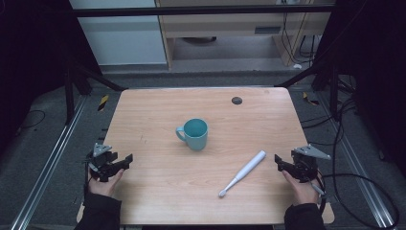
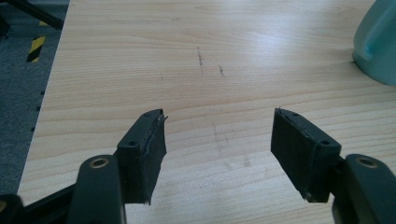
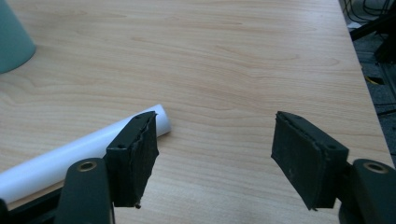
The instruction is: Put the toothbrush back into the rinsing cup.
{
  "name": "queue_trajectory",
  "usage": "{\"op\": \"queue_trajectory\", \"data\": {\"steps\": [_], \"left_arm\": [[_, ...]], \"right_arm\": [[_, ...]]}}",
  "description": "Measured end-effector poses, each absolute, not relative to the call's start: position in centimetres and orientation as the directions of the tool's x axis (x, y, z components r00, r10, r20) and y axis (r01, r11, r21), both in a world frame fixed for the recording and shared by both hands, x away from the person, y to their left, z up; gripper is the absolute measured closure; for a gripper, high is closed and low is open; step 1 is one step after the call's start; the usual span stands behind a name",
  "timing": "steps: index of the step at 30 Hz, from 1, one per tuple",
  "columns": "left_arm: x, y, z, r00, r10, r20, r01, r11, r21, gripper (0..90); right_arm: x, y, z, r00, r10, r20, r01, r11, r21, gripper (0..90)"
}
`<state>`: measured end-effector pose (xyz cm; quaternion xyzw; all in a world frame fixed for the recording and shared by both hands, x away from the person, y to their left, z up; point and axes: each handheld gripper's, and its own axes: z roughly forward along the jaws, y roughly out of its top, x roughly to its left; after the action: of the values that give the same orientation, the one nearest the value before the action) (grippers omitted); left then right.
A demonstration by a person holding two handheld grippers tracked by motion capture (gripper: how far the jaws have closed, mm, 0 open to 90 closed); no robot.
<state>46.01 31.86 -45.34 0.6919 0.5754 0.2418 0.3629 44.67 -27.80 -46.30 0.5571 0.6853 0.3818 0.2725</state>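
Note:
A teal mug (image 1: 195,133) stands upright near the middle of the wooden table (image 1: 153,191), its handle turned left. A white electric toothbrush (image 1: 244,171) lies slantwise at the front right, brush head toward the front edge. My left gripper (image 1: 125,160) rests at the table's left edge, open with nothing between its jaws; its own view has the mug's side (image 2: 378,44) at far right. My right gripper (image 1: 278,162) sits at the right edge, open, just right of the toothbrush's handle end. In its view the white handle (image 3: 70,149) passes behind its left finger (image 3: 135,156).
A small dark round grommet (image 1: 237,100) is set into the table's far right part. Black frame legs and cables run along the floor on both sides. A cabinet and a white panel stand beyond the far edge.

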Motion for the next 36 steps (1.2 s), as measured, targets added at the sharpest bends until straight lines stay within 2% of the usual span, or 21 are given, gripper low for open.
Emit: {"op": "queue_trajectory", "data": {"steps": [6, 14, 19, 20, 21, 27, 31, 36], "left_arm": [[45.8, 31.7, -45.4, 0.218, 0.974, -0.068, 0.624, -0.085, 0.776, 37.5], [45.8, 31.5, -45.7, 0.245, 0.967, -0.068, 0.620, -0.102, 0.778, 37.1], [45.9, 31.3, -45.9, 0.265, 0.962, -0.062, 0.618, -0.121, 0.777, 36.4], [45.9, 31.2, -45.9, 0.267, 0.962, -0.061, 0.618, -0.122, 0.777, 36.4], [45.9, 31.2, -45.9, 0.269, 0.961, -0.062, 0.619, -0.123, 0.775, 36.4], [45.8, 30.9, -45.9, 0.280, 0.959, -0.035, 0.615, -0.152, 0.774, 36.4], [45.9, 30.8, -45.9, 0.278, 0.960, -0.027, 0.615, -0.156, 0.773, 36.4], [45.8, 30.8, -45.8, 0.276, 0.961, -0.020, 0.613, -0.161, 0.774, 36.3]], "right_arm": [[44.2, -26.9, -46.1, -0.302, 0.952, 0.049, 0.557, 0.135, 0.820, 34.2], [43.4, -24.6, -45.7, -0.403, 0.913, 0.058, 0.565, 0.199, 0.801, 42.9], [42.7, -23.3, -45.4, -0.475, 0.875, 0.097, 0.572, 0.223, 0.789, 56.0], [42.6, -22.8, -45.5, -0.502, 0.858, 0.106, 0.577, 0.241, 0.780, 62.0], [42.6, -22.8, -45.5, -0.502, 0.858, 0.106, 0.577, 0.241, 0.780, 62.0], [42.3, -21.0, -45.9, -0.566, 0.818, 0.105, 0.577, 0.301, 0.760, 76.3], [42.4, -20.1, -46.4, -0.592, 0.795, 0.132, 0.587, 0.312, 0.747, 83.2], [42.6, -19.4, -46.8, -0.614, 0.778, 0.135, 0.588, 0.337, 0.736, 86.6]]}}
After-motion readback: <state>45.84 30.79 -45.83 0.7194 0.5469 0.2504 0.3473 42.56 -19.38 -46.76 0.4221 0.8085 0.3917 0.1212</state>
